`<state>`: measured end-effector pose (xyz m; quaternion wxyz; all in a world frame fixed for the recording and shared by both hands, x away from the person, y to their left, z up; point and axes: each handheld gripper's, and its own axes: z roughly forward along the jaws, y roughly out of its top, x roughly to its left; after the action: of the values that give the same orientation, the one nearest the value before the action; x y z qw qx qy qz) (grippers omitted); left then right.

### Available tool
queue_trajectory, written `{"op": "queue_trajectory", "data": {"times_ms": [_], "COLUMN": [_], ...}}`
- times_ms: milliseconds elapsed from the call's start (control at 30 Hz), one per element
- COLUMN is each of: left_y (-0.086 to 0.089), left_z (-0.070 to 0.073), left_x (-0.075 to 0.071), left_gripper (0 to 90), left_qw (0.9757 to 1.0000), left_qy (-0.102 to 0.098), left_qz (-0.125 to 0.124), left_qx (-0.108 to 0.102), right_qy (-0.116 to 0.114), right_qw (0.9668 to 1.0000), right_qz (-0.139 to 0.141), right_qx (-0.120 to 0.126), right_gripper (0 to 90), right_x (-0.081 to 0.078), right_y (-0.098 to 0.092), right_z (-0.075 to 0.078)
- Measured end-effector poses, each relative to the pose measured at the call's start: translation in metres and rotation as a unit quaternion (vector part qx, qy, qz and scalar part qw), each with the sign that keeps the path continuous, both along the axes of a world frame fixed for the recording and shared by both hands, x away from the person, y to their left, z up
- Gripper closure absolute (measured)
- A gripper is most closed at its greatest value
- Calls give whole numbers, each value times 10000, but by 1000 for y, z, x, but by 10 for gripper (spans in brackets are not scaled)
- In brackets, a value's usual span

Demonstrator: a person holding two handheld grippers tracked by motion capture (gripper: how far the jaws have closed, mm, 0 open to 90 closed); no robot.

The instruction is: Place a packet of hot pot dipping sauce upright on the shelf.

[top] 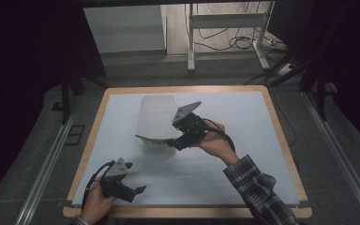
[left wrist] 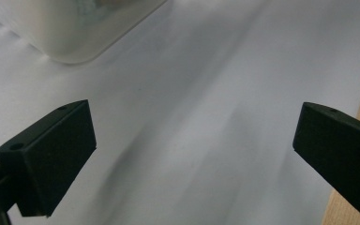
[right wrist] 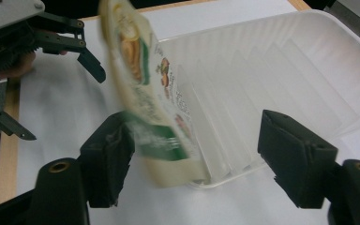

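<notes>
My right tool (top: 161, 140) is out over the middle of the white surface (top: 243, 140), at the near end of a translucent ribbed plastic container (top: 157, 115) that lies toward the far edge. Through its own camera I see my right tool (right wrist: 194, 150) with its jaws spread wide, one on each side of the container's (right wrist: 281, 75) near rim. A printed packet (right wrist: 143, 79), cream with green and orange markings, stands tilted at that rim, its lower end lying against my left-hand jaw; it is blurred, and I cannot tell whether it rests on the rim or hangs free. The jaws are too far apart to be pinching it. From above, a thin dark flat shape (top: 152, 139) juts from the tool's tip toward the left edge, just beside the container's near end. My left tool (top: 133, 178) sits near the front left corner of the surface, well apart from the container, and shows again at the upper left of the right tool's camera (right wrist: 61, 51). Its own camera shows my left tool (left wrist: 194, 140) with jaws wide apart, bare white surface (left wrist: 206, 93) between them, and a corner of the container (left wrist: 79, 28) at the top.
</notes>
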<state>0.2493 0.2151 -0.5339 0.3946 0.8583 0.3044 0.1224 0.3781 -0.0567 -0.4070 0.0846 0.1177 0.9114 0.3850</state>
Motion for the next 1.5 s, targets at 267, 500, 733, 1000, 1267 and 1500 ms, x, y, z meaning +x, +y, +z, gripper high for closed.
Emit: {"op": "queue_trajectory", "data": {"times_ms": [267, 500, 733, 1000, 1267, 1500], "left_y": [0, 0, -1, -1, -1, -1], "left_z": [0, 0, -1, -1, -1, 0], "left_x": [0, 0, 0, 0, 0, -1], "left_gripper": [0, 0, 0, 0, 0, 0], "left_qw": [10000, 10000, 10000, 10000, 10000, 10000], "left_qy": [-9, 4, 14, 17, 12, -20], "left_qz": [7, 18, 22, 9, -6, -4], "left_qx": [-3, 2, 21, 49, 65, 38], "right_qy": [94, 92, 1, -79, -120, -96], "right_qw": [9997, 9990, 9984, 9974, 9955, 9932], "right_qz": [-152, -254, -372, -508, -702, -901], "right_qx": [181, 343, 421, 512, 625, 727], "right_gripper": [231, 199, 177, 146, 118, 103], "right_x": [-2, -4, -7, -9, -8, -8], "right_y": [-12, -25, -38, -52, -66, -75], "right_z": [0, -4, -8, -14, -17, -18]}}
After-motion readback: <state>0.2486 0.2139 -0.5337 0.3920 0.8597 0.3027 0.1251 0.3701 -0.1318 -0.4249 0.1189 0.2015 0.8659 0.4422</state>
